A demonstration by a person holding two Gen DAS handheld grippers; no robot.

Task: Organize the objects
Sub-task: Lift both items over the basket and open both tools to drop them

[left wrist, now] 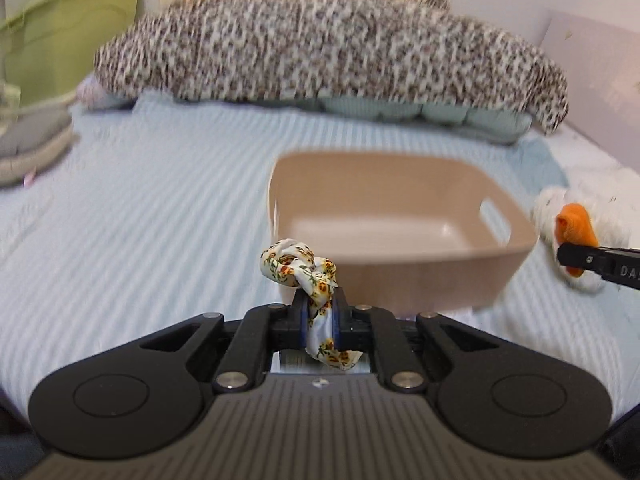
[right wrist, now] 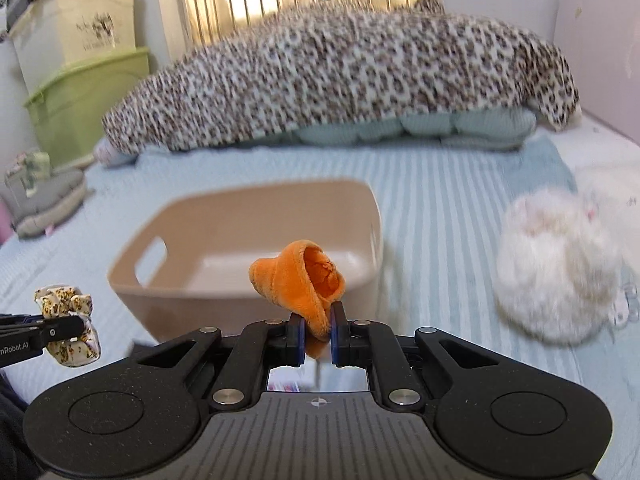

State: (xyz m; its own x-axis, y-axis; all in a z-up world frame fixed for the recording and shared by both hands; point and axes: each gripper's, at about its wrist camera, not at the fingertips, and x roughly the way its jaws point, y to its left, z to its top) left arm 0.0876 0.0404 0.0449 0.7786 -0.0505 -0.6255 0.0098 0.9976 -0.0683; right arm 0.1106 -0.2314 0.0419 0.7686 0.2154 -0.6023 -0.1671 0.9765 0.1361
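Floral-print fabric scrunchie (left wrist: pixel 298 266) and orange plush scrunchie (right wrist: pixel 298 276) hang pinched in two black grippers above a striped pale-blue bedspread (left wrist: pixel 160 200).

Left gripper (left wrist: pixel 320 316) is clamped on the white, sunflower-patterned scrunchie, whose crumpled loop rises above the blue-padded fingertips while a tail droops below them; right gripper (right wrist: pixel 318 328) is clamped on the lower edge of the velvety orange one, which stands above its tips. Just beyond both sits a smooth beige plastic basket (right wrist: pixel 240 296) with rounded corners and a cut-out handle. A fluffy white plush toy (right wrist: pixel 556 276) lies beside the basket, and a leopard-print blanket (right wrist: pixel 340 76) is heaped at the far end of the bed.
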